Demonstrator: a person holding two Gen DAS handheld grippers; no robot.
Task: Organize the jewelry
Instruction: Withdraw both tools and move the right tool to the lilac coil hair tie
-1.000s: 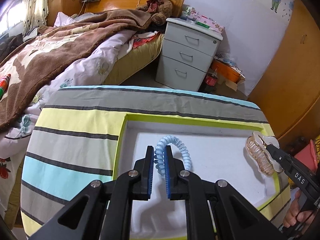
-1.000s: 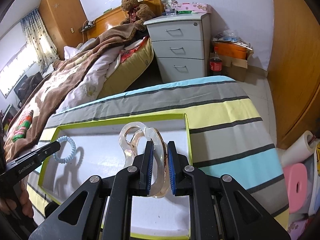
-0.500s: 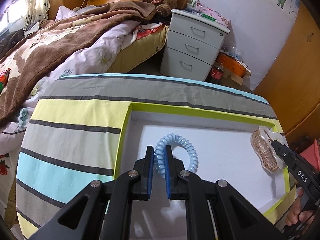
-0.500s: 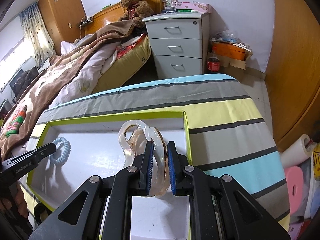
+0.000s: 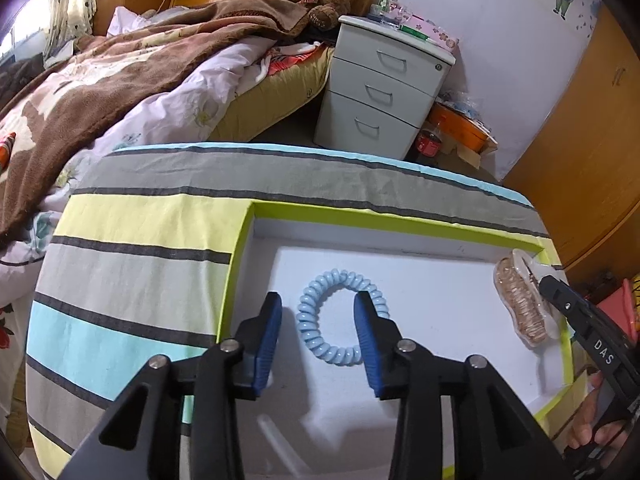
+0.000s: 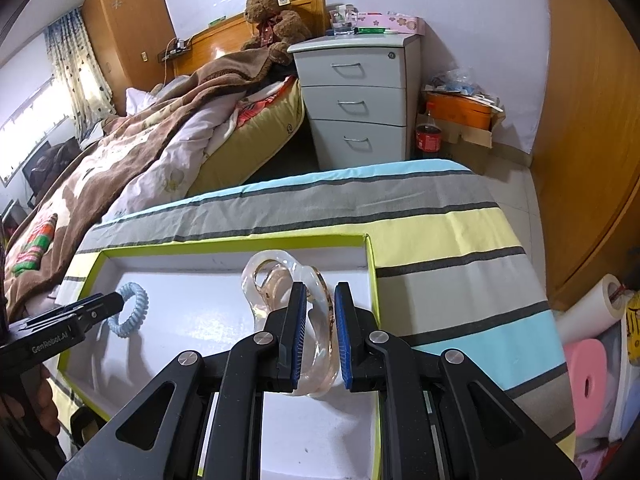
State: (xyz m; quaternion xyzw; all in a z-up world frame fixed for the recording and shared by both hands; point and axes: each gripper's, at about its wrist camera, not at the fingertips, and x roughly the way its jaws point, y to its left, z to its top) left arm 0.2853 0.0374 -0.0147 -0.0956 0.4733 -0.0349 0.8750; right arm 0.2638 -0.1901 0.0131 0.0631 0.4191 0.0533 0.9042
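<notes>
A light blue spiral hair tie [image 5: 340,316] lies flat on the white floor of a green-rimmed tray [image 5: 360,216]. My left gripper [image 5: 318,330] is open, its blue pads to either side of the tie's left half, not holding it. The tie also shows in the right wrist view [image 6: 128,314]. My right gripper [image 6: 320,332] stands over the tray's right end, its jaws parted a little around a clear amber hair claw clip [image 6: 288,280]. The clip stands between the pads; contact with the pads is unclear. The clip shows in the left wrist view [image 5: 520,300].
The tray sits on a table with a striped cloth [image 5: 140,264]. Behind are a bed with a brown blanket [image 5: 120,72], a grey drawer unit [image 6: 360,92] and wooden wardrobes [image 6: 592,120]. Paper rolls [image 6: 592,376] stand at the right of the table.
My left gripper has opened and let go of the blue hair tie, which now lies flat in the tray. My right gripper's jaws have widened slightly around the clip and lowered it.
</notes>
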